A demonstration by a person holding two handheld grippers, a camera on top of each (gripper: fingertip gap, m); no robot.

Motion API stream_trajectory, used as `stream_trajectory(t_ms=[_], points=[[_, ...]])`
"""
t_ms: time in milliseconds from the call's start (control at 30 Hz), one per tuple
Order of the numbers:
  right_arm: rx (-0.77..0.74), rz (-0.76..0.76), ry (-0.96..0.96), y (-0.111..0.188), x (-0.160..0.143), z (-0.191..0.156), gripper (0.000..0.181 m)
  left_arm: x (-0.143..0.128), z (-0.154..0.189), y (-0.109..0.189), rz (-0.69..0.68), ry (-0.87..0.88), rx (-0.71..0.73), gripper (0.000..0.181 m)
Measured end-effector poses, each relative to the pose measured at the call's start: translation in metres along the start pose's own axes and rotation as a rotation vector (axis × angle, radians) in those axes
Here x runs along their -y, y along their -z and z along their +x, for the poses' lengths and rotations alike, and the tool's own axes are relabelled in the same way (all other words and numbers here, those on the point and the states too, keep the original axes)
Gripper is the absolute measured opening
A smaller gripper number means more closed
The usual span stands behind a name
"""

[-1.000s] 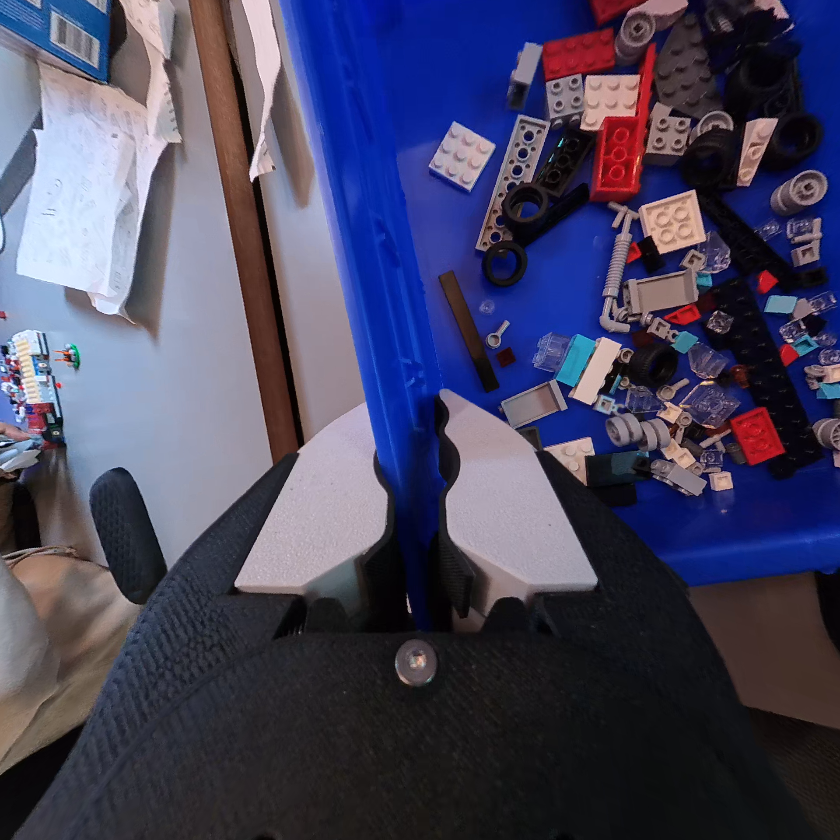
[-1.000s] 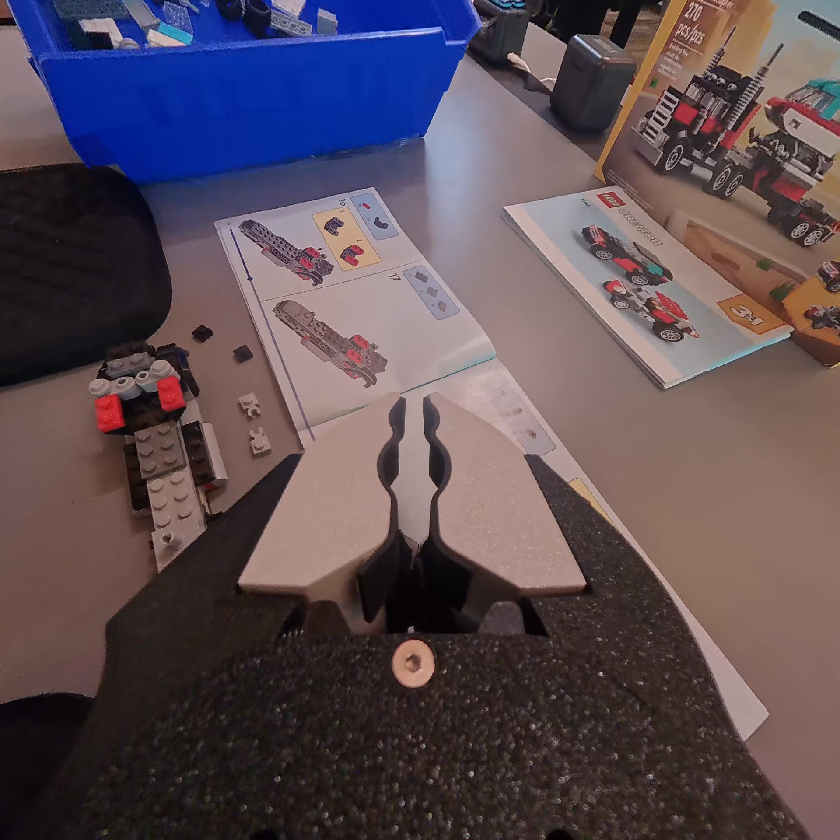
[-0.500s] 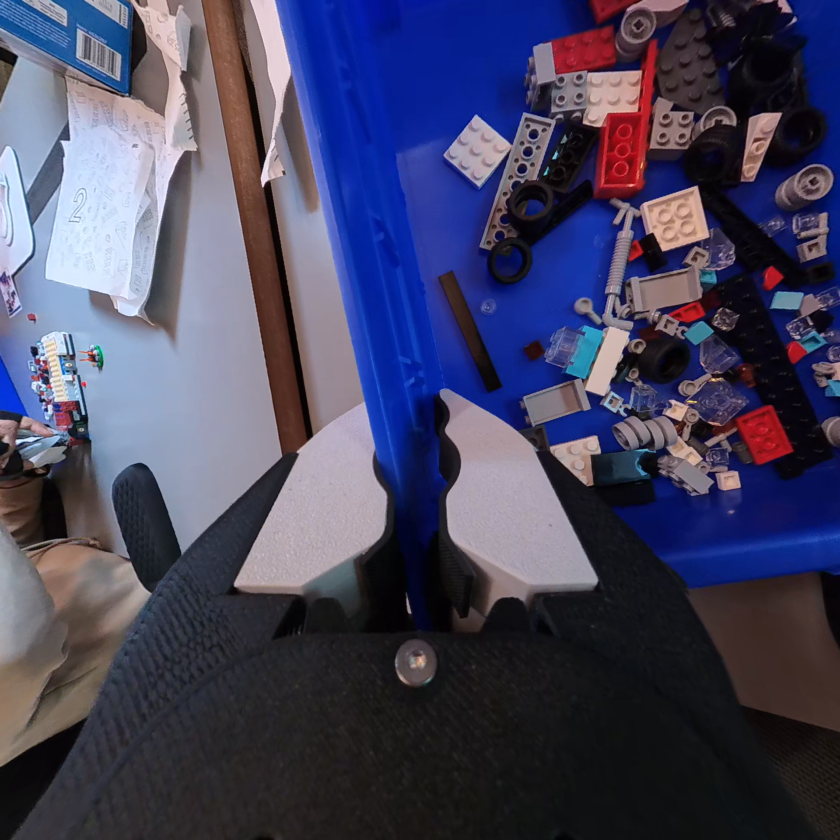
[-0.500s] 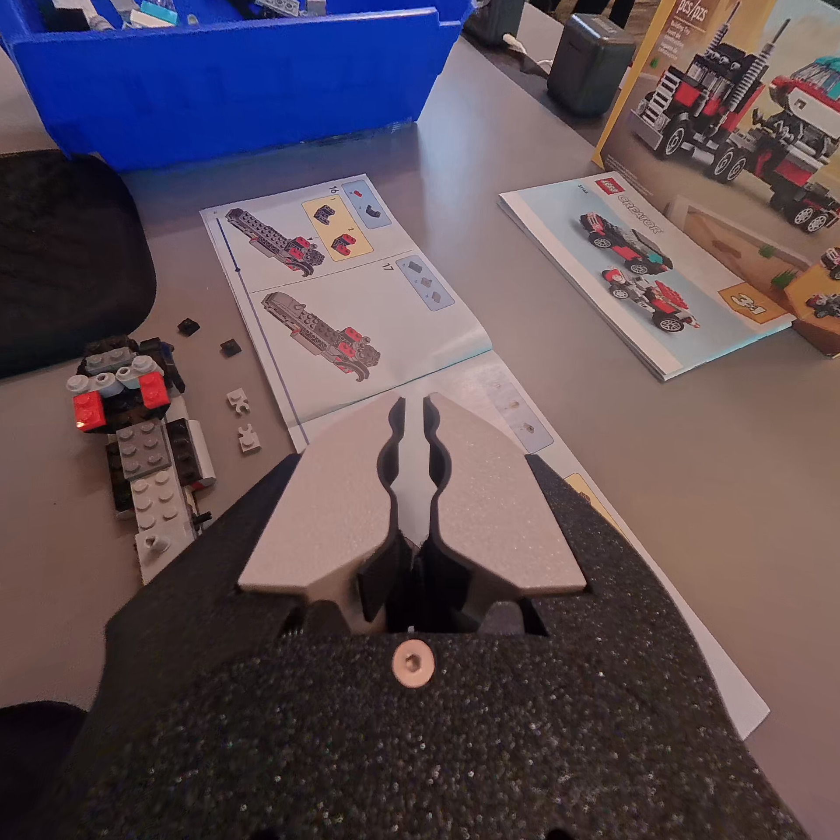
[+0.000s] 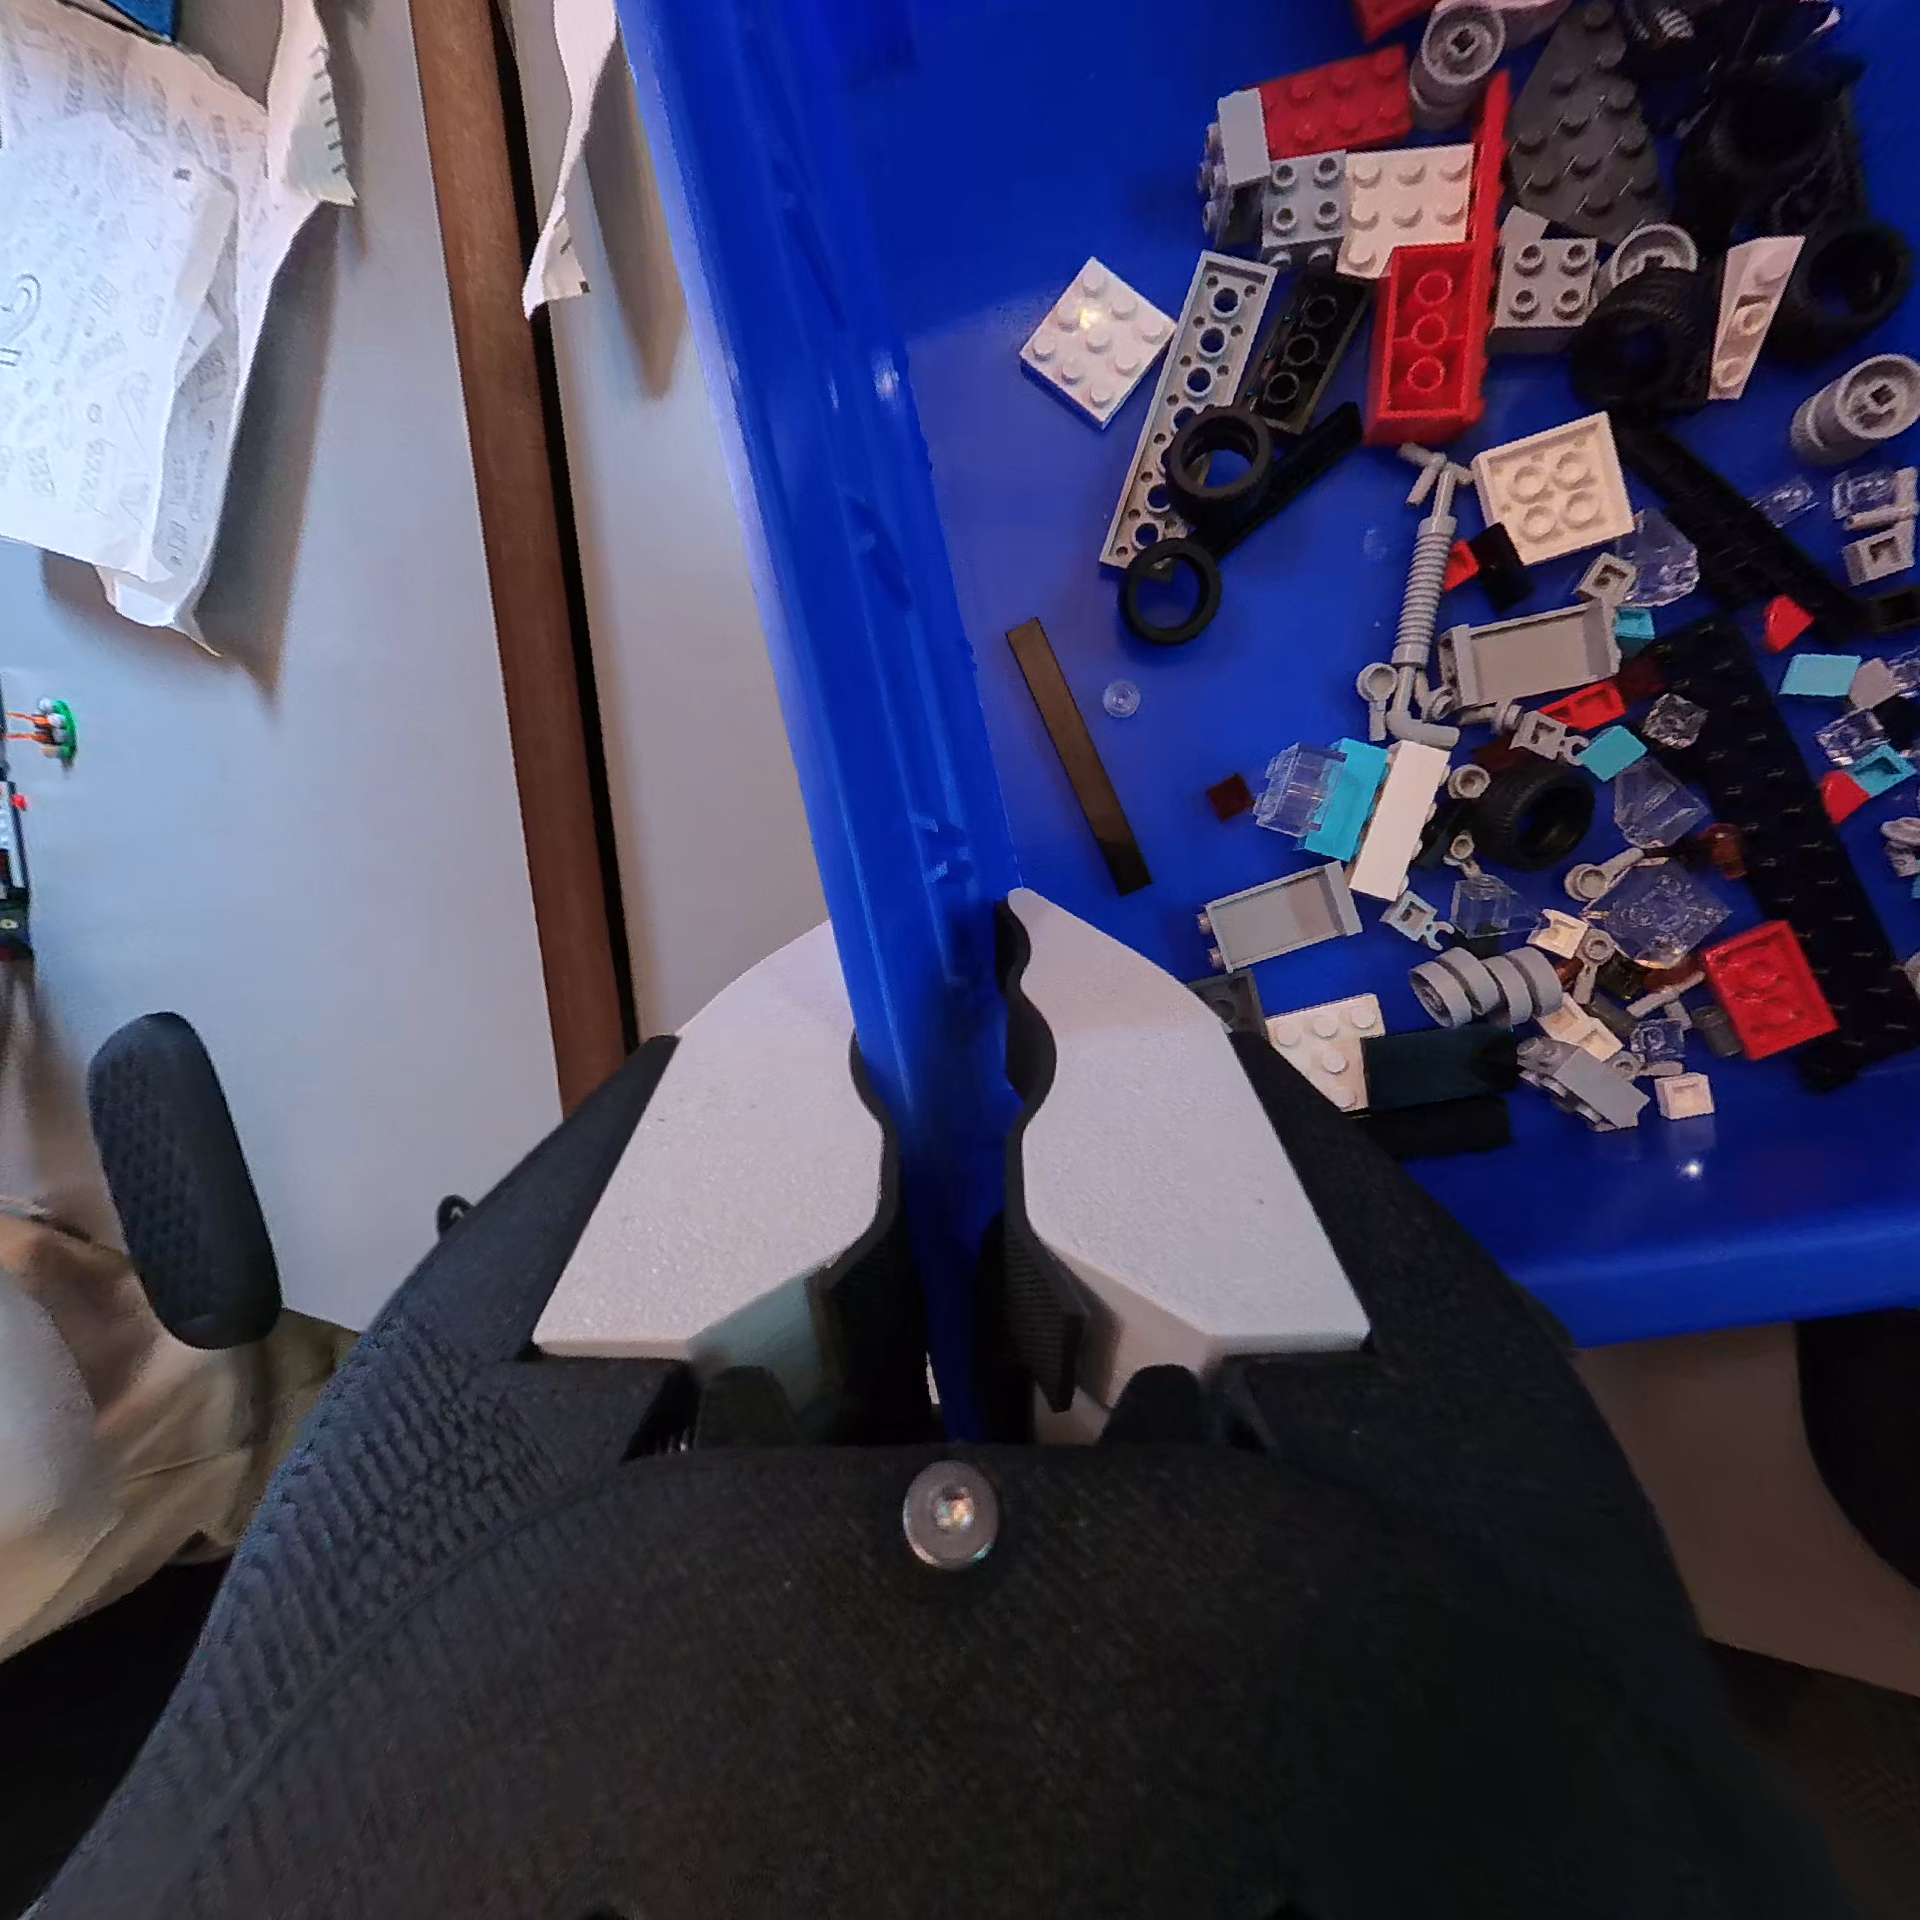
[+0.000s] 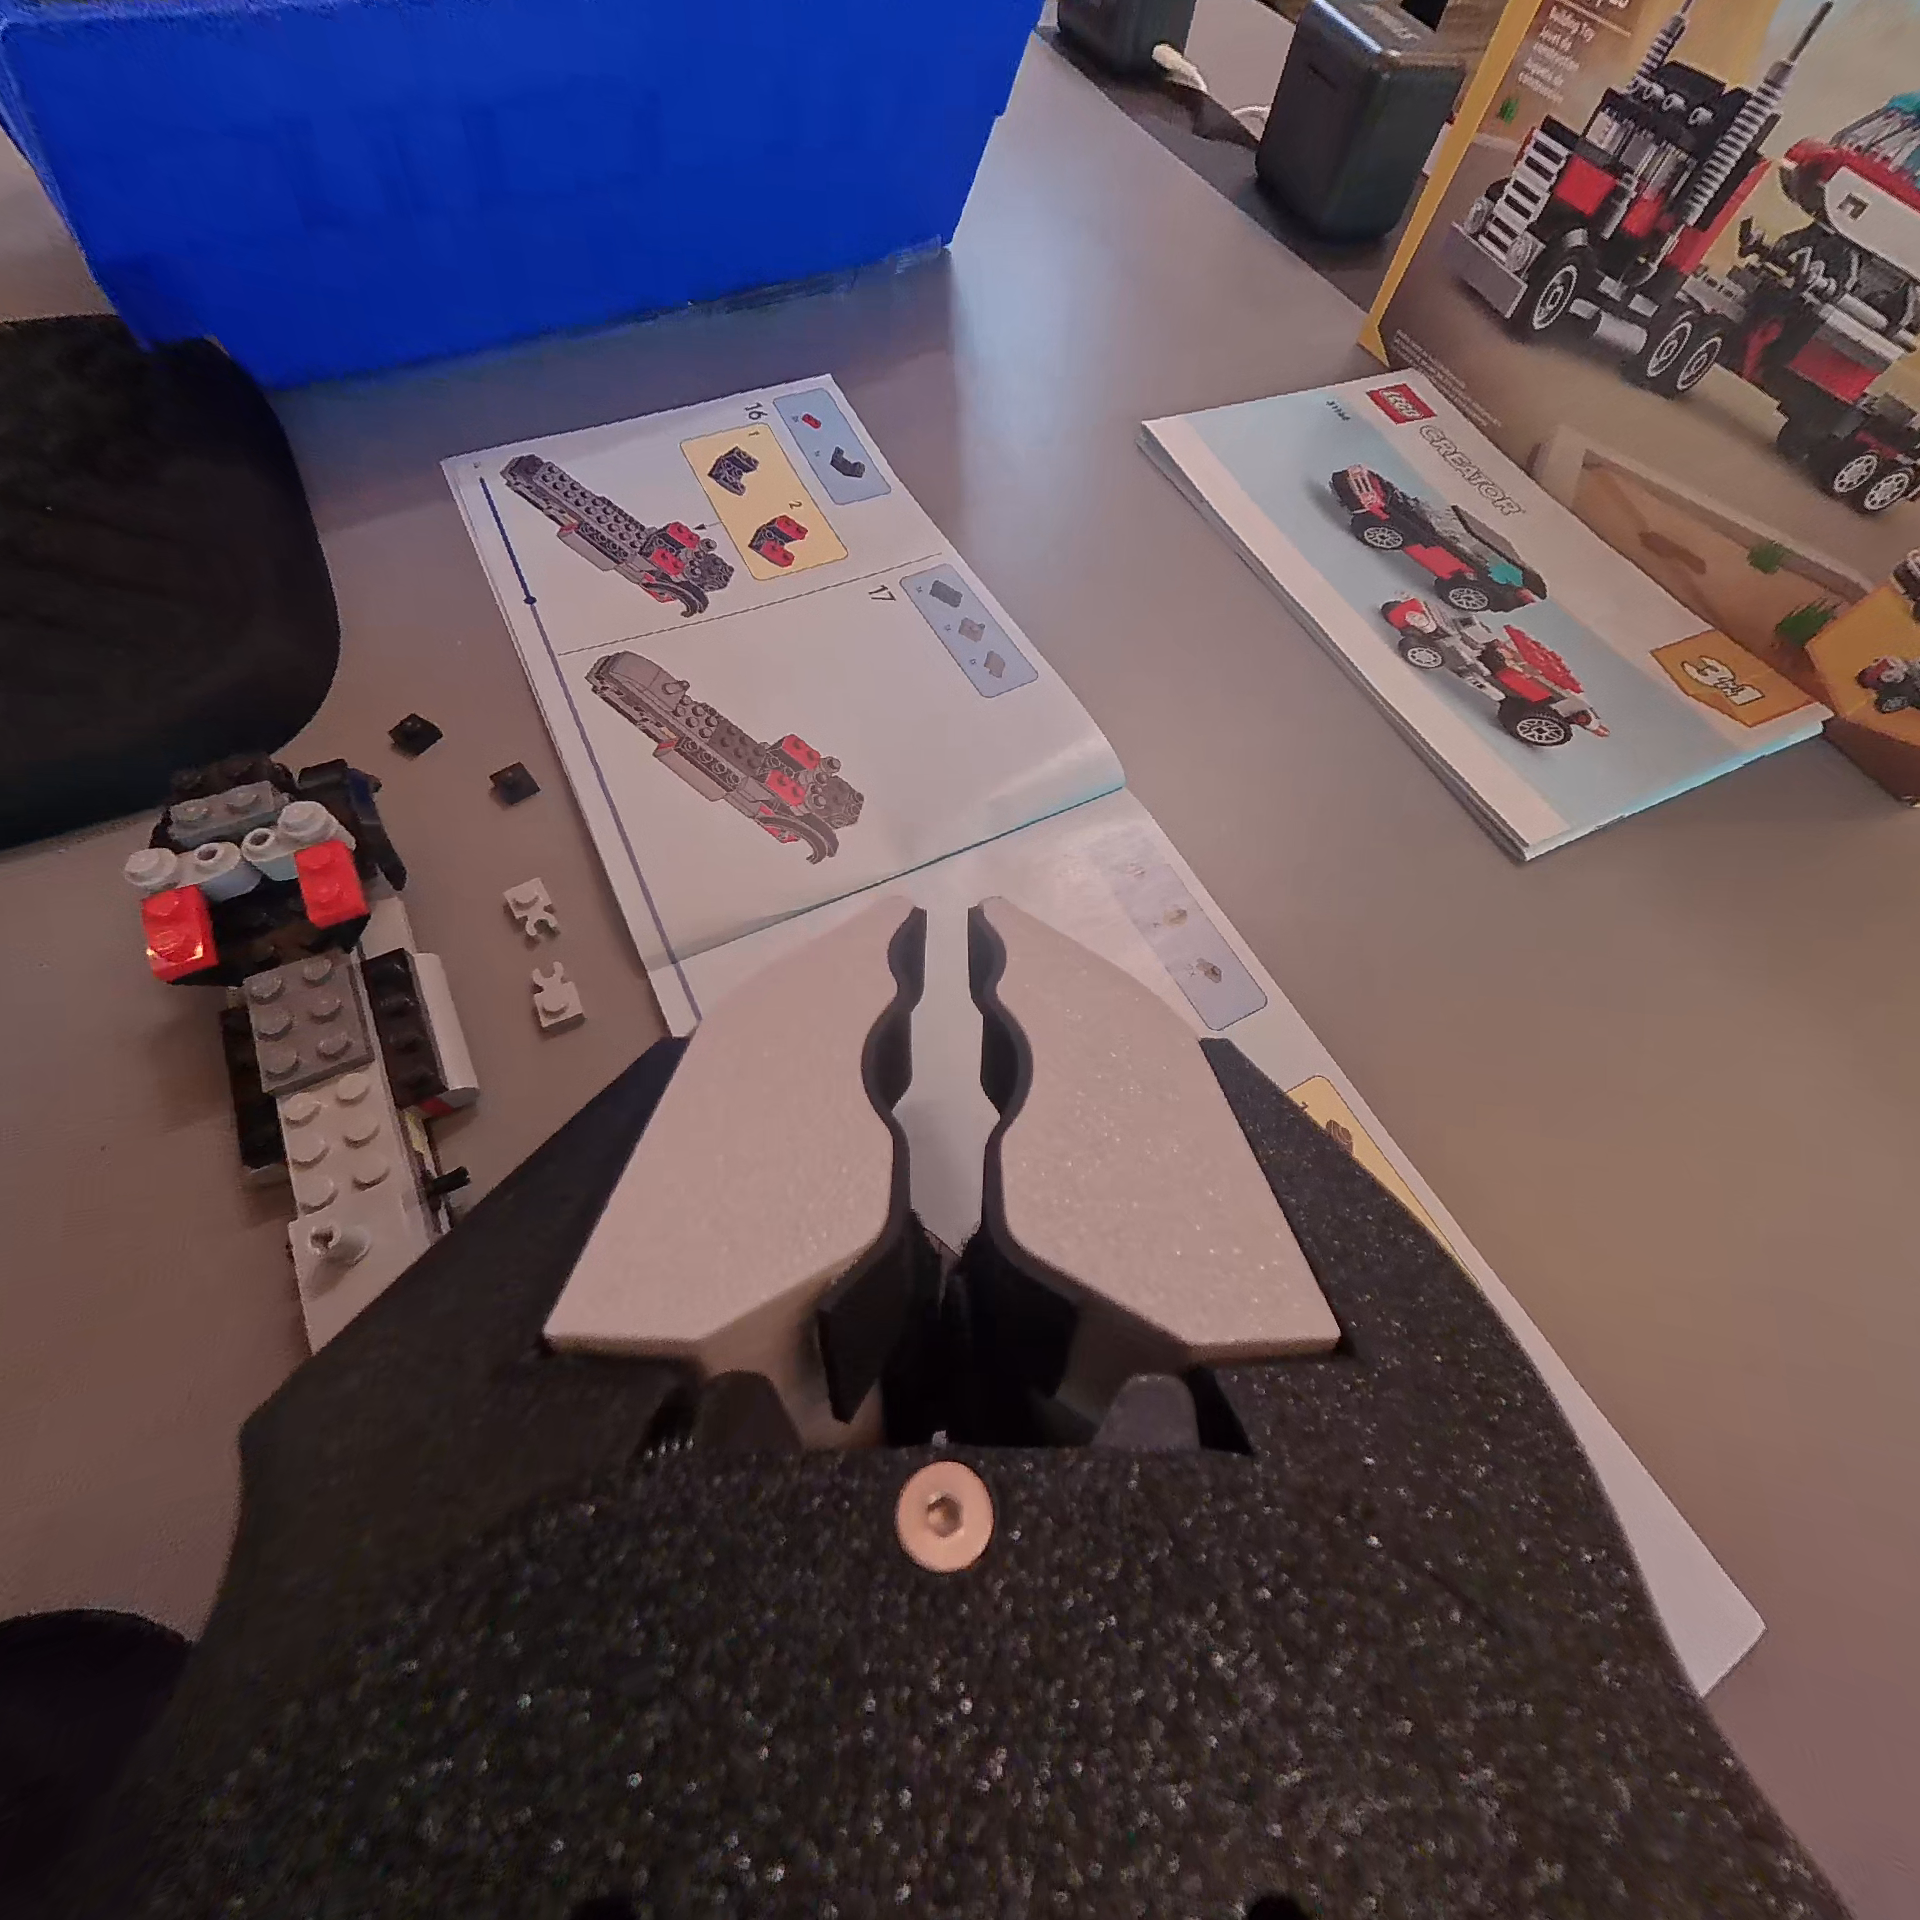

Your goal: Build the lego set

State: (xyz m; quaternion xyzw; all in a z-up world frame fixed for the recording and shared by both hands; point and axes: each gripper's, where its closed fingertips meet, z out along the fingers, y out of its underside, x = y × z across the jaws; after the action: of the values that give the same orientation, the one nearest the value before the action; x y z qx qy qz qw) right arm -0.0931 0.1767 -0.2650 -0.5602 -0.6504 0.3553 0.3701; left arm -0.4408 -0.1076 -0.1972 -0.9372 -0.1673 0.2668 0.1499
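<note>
Now: left gripper (image 5: 951, 1023) jaws pinching the blue plastic bin's wall (image 5: 862, 582).
Right gripper (image 6: 943, 914) jaws slightly spread, empty, above the open instruction booklet (image 6: 790, 665) on the grey counter (image 6: 1351, 987).

loose bricks (image 5: 1538, 665) have slid across the blue bin (image 5: 831, 436).

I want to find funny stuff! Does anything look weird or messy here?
Yes. The left gripper pinches the blue bin wall instead of a brick, and its bricks lie jumbled in a heap.
</note>
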Motion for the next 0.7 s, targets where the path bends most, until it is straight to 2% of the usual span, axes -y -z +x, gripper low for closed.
stream_trajectory(t_ms=[233, 700], points=[[0.002, -0.001, -0.001, -0.001, 0.000, 0.000, 0.008, -0.003, 0.003, 0.000, 0.018, 0.009, -0.001, 0.014], [0.002, -0.008, 0.002, -0.002, -0.002, 0.000, 0.008, 0.029, 0.007, 0.025, 0.215, -0.139, 0.111, 0.014]])
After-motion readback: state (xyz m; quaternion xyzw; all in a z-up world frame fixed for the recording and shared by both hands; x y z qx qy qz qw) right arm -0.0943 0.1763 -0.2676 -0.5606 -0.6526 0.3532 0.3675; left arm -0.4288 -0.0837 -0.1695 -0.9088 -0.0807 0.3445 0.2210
